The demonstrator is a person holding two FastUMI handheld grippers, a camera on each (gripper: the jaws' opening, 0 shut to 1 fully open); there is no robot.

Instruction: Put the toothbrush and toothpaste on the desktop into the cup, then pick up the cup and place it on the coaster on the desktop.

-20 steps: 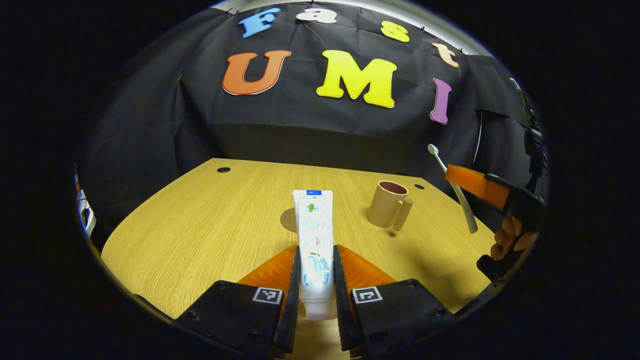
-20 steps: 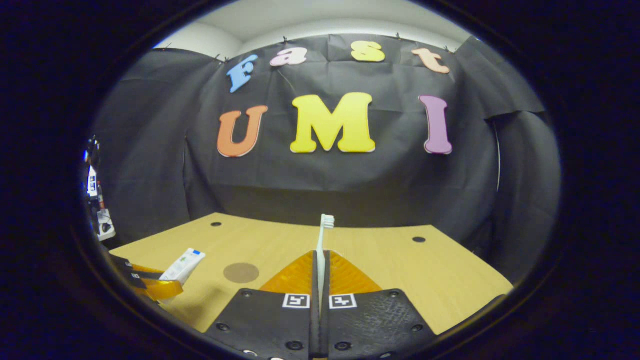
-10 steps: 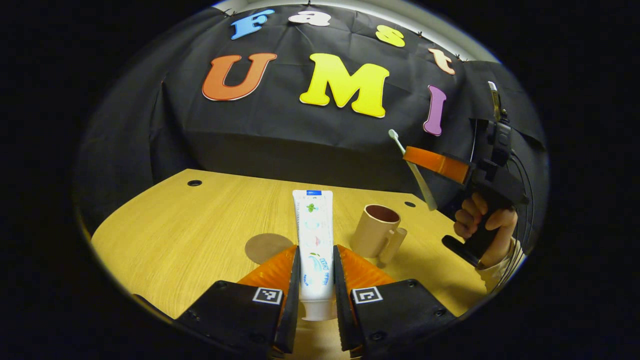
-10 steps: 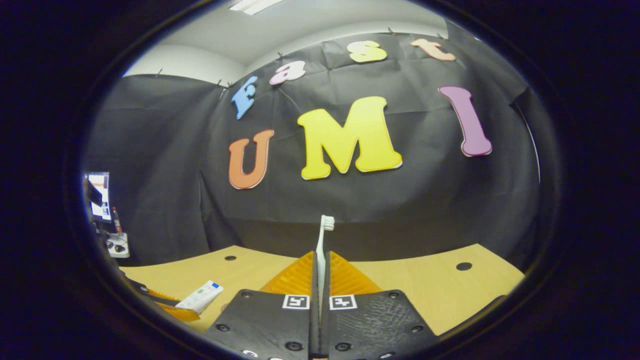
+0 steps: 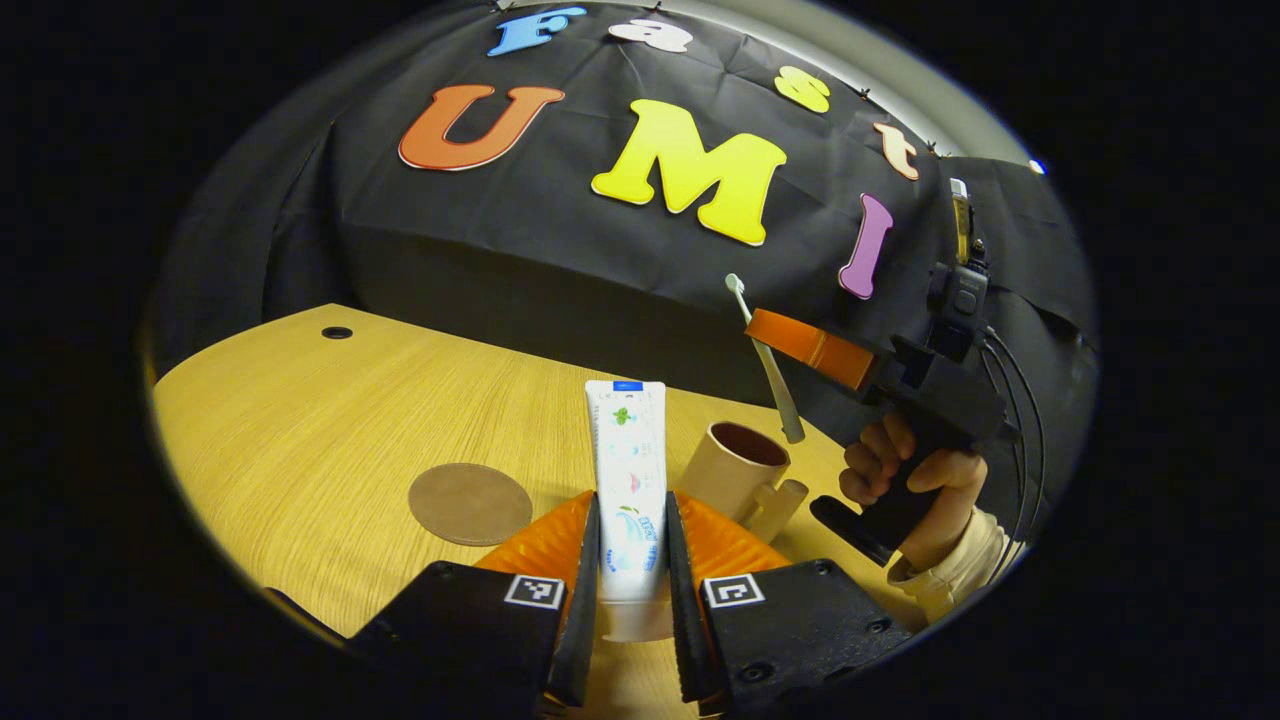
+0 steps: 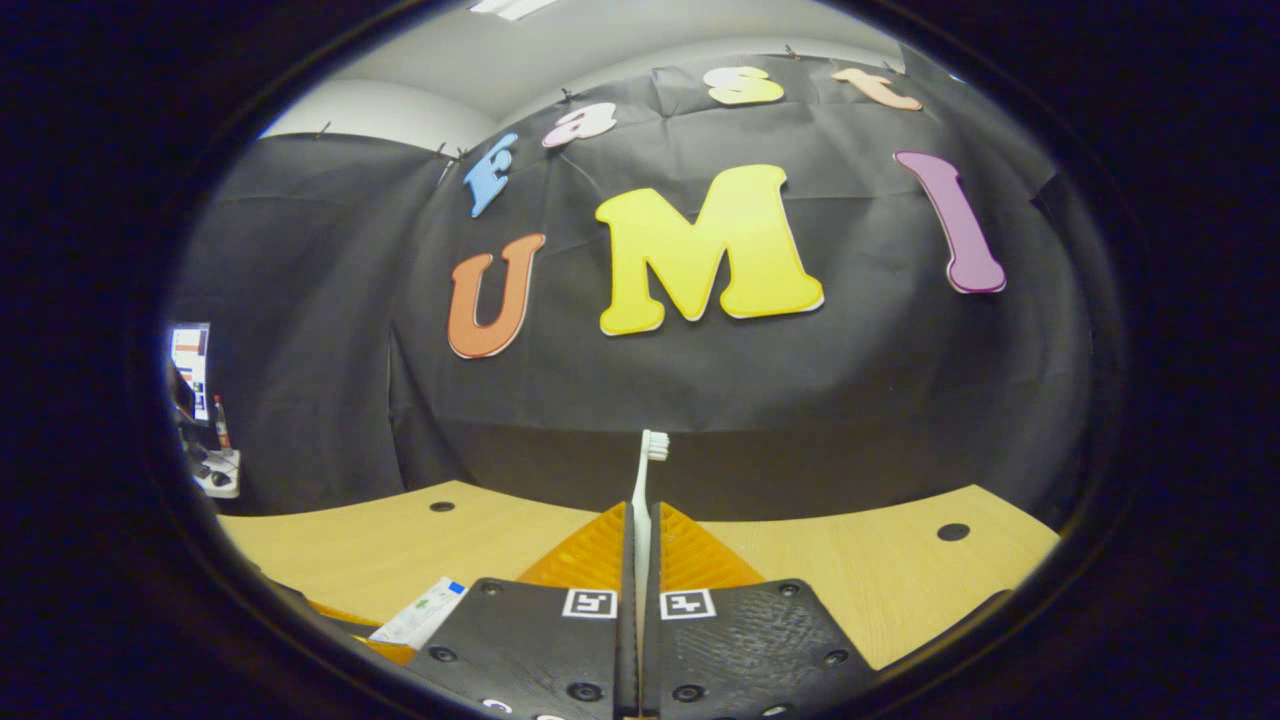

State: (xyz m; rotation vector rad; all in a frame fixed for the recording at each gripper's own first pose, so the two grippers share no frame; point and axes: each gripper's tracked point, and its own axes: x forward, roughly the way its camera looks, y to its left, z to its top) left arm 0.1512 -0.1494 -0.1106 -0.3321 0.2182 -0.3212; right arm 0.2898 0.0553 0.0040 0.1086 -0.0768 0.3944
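Note:
My left gripper (image 5: 632, 520) is shut on a white toothpaste tube (image 5: 628, 470), cap toward the camera, held above the wooden desktop (image 5: 330, 420). Just right of the tube stands a beige cup (image 5: 735, 475) with a handle and a dark inside. A round brown coaster (image 5: 469, 503) lies to the tube's left. In the left gripper view the right gripper (image 5: 790, 340), held by a hand (image 5: 900, 480), hangs above and right of the cup with a white toothbrush (image 5: 765, 365) slanting down toward it. My right gripper (image 6: 641, 530) is shut on the toothbrush (image 6: 645, 480), bristles up. The toothpaste (image 6: 420, 612) shows low left.
Cable holes mark the desktop (image 5: 337, 332) (image 6: 952, 532). The black cloth wall stands close behind the table's far edge. A shelf with small items (image 6: 205, 420) sits far left in the right gripper view.
The right gripper with the toothbrush has moved closer to the cup. My left gripper has shifted with the toothpaste, so the coaster now lies further left and the cup nearer.

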